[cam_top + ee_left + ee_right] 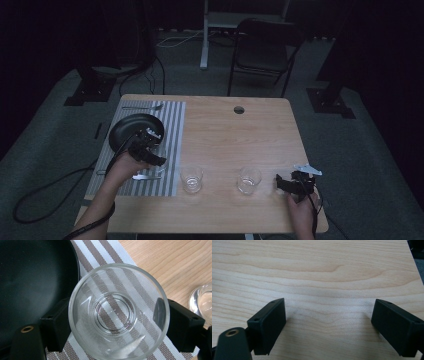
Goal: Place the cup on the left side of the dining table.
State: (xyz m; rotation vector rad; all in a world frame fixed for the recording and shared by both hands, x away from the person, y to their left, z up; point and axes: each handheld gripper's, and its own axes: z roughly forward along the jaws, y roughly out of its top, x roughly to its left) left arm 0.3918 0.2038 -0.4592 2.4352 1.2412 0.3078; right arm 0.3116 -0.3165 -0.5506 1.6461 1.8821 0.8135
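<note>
- We had the left claw [113,322] spread around a clear glass [117,312], one jaw on either side of its wall; whether the pads were really pressing or only touching the glass we could not tell
- That glass stood on the striped mat [105,255] at the left of the surface [225,125], just beside the black plate [32,277]
- We judged the glass to be rigid, smooth and slippery, and breakable if knocked or dropped, so a squeeze would need to be firm but gentle
- The best hold, to our eye, was across the wall at mid height, jaws opposite each other, as they sat here, rather than up at the thin rim
- Empty, it looked light enough for one claw to lift
- As for looks: a round tumbler, fully see-through, with a thicker ringed base through which the brown and white stripes showed
- Two more glasses [191,179] stood on the bare wood nearer the middle, well apart from the mat
- The right claw [329,325] was wide open with nothing between its jaws, low over plain wood at the near right corner
- Cutlery lay on the mat at its far edge and near the left hand [131,162], too dim for us to name
</note>
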